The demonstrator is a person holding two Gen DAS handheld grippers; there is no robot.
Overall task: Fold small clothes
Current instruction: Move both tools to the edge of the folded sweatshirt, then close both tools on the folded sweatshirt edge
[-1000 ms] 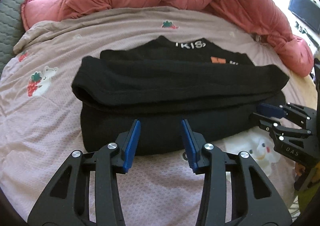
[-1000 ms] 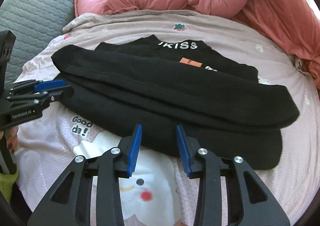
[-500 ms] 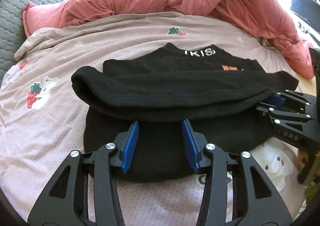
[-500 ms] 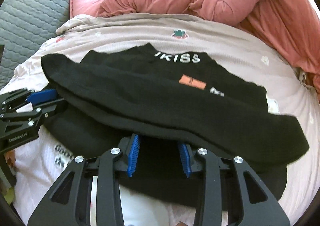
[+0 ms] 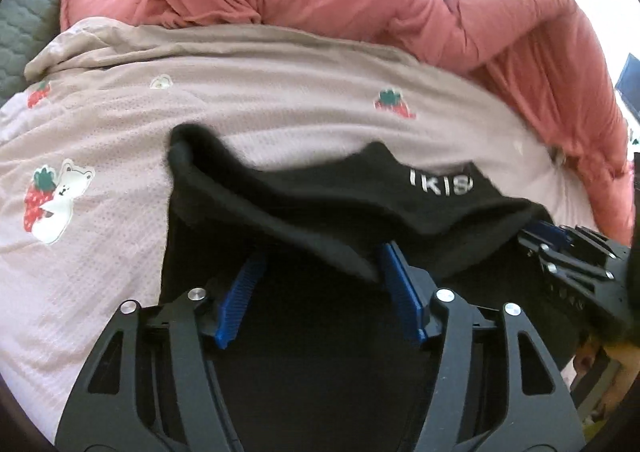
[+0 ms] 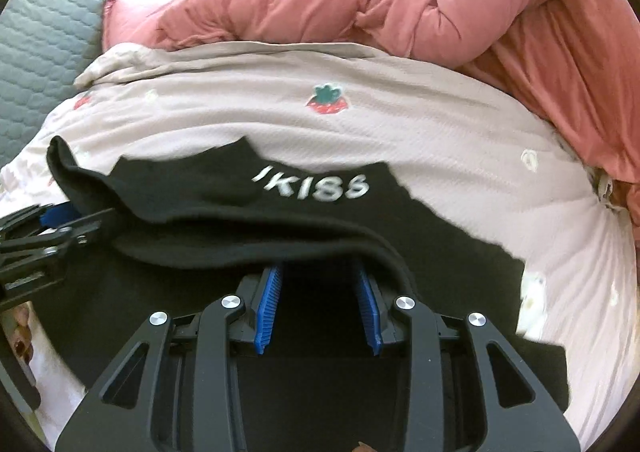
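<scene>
Fingertips of both grippers' fingers (image 6: pixel 269 304) under the black garment (image 6: pixel 200 219).

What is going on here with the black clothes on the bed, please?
A person is folding a black knit garment with white lettering on a pale pink strawberry-print bedsheet. Both hand-held tools have slid under its folded-over edge. The left tool has just been opening its jaws, with cloth draped over the tips; the right tool sits under the fold with a gap between its pads. A salmon-pink puffy quilt is heaped behind.

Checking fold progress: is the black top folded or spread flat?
Partly folded: the black top has a doubled layer over its lower part, IKISS lettering showing.
</scene>
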